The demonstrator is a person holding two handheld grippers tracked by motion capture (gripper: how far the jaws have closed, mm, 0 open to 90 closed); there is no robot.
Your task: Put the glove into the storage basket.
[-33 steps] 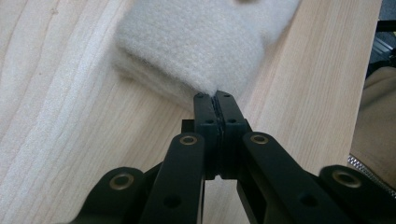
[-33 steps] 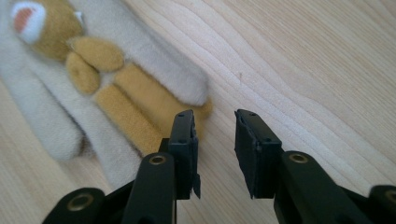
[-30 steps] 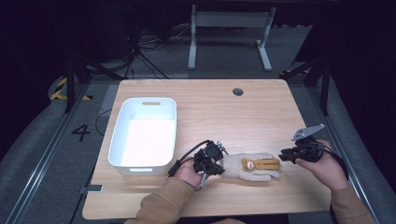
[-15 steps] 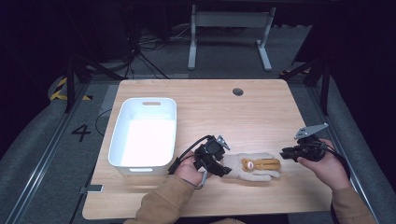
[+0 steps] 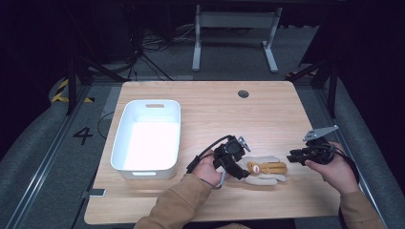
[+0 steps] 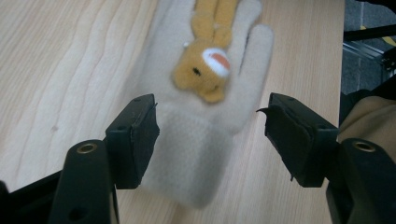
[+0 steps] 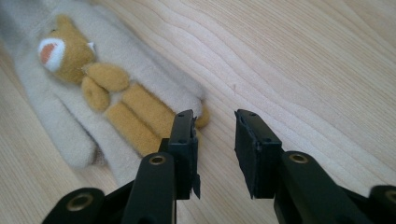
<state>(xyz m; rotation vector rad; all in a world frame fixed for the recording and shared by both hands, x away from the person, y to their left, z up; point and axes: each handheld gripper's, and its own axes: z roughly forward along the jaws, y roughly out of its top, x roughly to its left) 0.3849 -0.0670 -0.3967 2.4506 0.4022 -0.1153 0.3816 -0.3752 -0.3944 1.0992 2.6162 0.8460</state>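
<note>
Two hand-held grippers work over one wooden desk, and we start with that desk, which carries everything we see. At its left part sits a white plastic bin with a handle slot in its far wall. Near the front edge, between our hands, lies a cream fleece mitten with a small tan plush animal sewn flat on top of it. Our left hand-held gripper stands wide open around the cuff end of the mitten, one jaw on each side of the cloth, and we cannot tell whether either pad touches it; it grips nothing. In the high view this left hand-held gripper sits at the mitten's left end. Our right hand-held gripper is partly open, with a narrow gap between its jaws, holding nothing, poised just at the mitten's other end beside the plush animal's legs.
</note>
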